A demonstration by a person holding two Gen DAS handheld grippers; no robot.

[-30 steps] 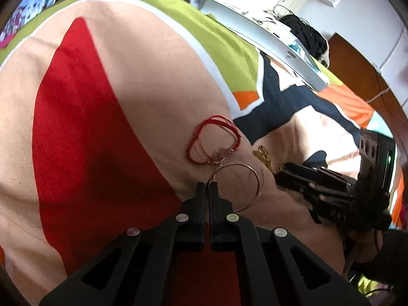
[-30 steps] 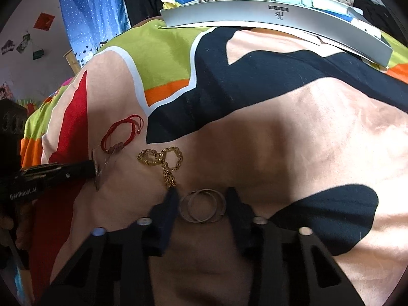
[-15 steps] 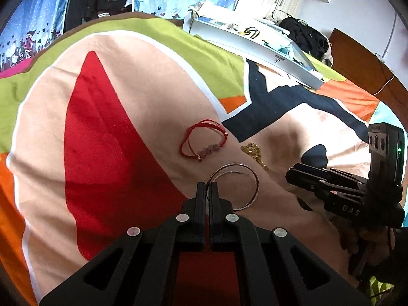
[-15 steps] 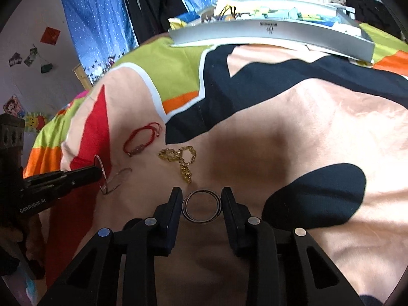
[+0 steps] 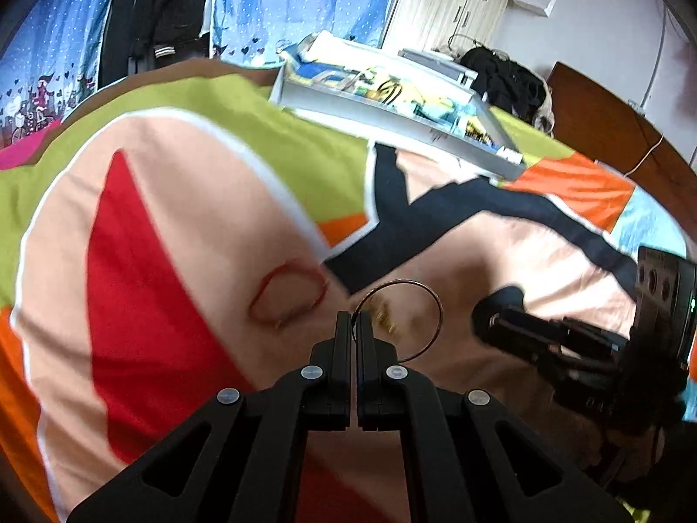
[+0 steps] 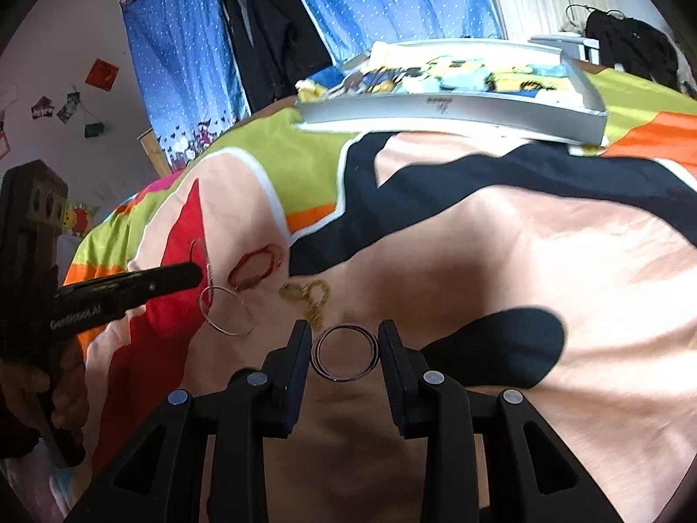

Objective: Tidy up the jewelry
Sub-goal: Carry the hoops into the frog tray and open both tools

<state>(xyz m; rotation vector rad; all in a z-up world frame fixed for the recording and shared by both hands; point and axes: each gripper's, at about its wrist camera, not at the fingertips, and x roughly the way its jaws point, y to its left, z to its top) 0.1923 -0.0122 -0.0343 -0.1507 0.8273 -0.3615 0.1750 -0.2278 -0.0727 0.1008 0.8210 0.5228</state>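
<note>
Jewelry is travelling in both grippers, lifted off the bedspread (image 5: 183, 200)

Left wrist view: the left gripper (image 5: 353, 327) is pinching nearly closed on the edge of a thin hoop bangle (image 5: 435, 305), which is sticking out toward 1 o'clock from the tips. Only a sliver of wire is sitting between the fingers, so I judge the hoop could be swinging or slipping out if the hand is jolting. A red cord bracelet (image 5: 289, 292) is lying on the cloth at 11 o'clock of the tips; a gold chain (image 5: 383, 311) is showing through the hoop. The grey tray (image 5: 392, 117) is sitting far off at 12 o'clock, blurred.

Right wrist view: the right gripper (image 6: 344, 353) is standing partly open, its pads bearing on opposite sides of a stack of dark rings (image 6: 345, 352) held flat between them. Loose rings could be sliding apart or popping out if the squeeze is easing or over-tightening. The tray (image 6: 457, 120) is waiting at 12 o'clock; a long carry is raising the drop risk
</note>
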